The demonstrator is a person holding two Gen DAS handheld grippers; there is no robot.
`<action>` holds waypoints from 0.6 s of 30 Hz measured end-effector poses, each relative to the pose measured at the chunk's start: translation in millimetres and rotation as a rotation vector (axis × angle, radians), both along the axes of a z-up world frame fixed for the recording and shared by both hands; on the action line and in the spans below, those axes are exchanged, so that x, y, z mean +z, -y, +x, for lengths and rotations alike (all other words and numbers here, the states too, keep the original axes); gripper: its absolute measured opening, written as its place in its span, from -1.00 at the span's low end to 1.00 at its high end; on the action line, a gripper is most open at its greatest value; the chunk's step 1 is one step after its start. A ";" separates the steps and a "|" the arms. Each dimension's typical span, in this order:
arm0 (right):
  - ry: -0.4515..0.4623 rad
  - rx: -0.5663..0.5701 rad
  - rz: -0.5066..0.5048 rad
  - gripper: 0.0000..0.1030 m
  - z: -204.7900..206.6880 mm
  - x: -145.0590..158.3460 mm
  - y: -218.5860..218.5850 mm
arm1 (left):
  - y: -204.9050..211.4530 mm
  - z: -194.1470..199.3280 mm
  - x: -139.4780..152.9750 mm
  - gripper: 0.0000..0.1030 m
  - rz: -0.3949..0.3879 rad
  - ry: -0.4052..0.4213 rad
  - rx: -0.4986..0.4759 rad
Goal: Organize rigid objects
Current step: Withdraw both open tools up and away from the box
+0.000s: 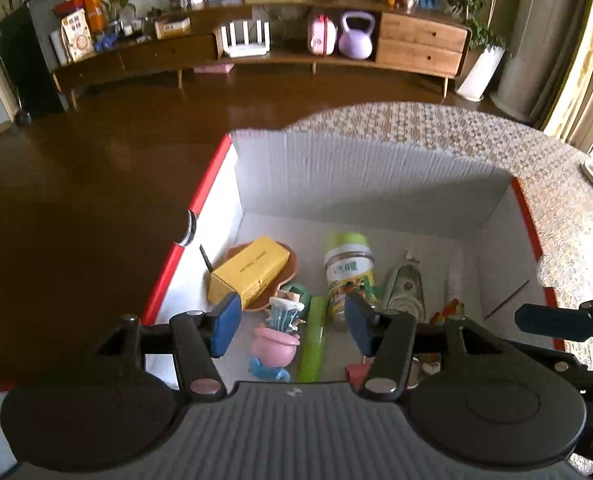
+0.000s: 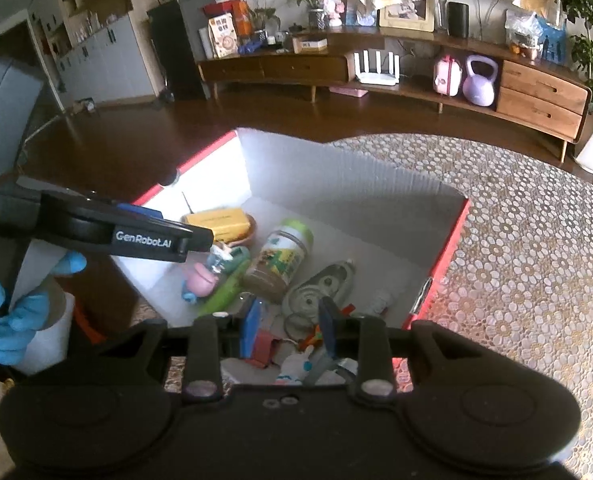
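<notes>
Both grippers hover above the box (image 1: 376,168), nothing held: left gripper (image 1: 292,322) spread wide, right gripper (image 2: 290,322) narrowly parted. Inside lie the jar (image 1: 348,272), yellow carton (image 1: 248,270), pink toy (image 1: 276,344) and more. Packing looks mostly done; the tablecloth (image 2: 536,240) nearby shows nothing left.

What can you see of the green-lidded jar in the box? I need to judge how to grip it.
The jar has a lime-green lid, a clear body with brownish contents, and a yellow-green printed label. It lies on its side on the white box floor, lid toward the far wall, between the green tube and the grey tape dispenser. Neither gripper holds it.
</notes>
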State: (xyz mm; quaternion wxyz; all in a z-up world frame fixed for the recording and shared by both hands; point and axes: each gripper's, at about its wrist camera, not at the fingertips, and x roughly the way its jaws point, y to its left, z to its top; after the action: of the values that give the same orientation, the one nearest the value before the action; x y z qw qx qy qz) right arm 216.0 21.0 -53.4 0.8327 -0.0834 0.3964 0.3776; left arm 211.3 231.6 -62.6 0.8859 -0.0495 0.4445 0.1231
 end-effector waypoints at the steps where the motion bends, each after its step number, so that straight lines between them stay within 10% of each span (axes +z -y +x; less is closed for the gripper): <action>1: 0.004 0.004 0.006 -0.35 -1.9 1.7 1.4 | 1.2 -2.5 3.5 0.11 0.005 0.011 0.001; 9: 0.049 0.006 0.080 0.44 -18.8 17.3 18.1 | 14.0 -30.5 26.1 0.25 0.074 0.116 0.009; 18: 0.134 0.031 0.116 0.86 -38.0 27.7 35.0 | 31.3 -58.3 38.9 0.55 0.092 0.224 -0.014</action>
State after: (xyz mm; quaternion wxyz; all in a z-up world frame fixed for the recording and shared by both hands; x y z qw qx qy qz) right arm 178.0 -14.0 -25.7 0.8549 -0.0663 0.3159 0.4062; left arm 152.9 200.3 -23.7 0.9321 -0.0191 0.3370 0.1312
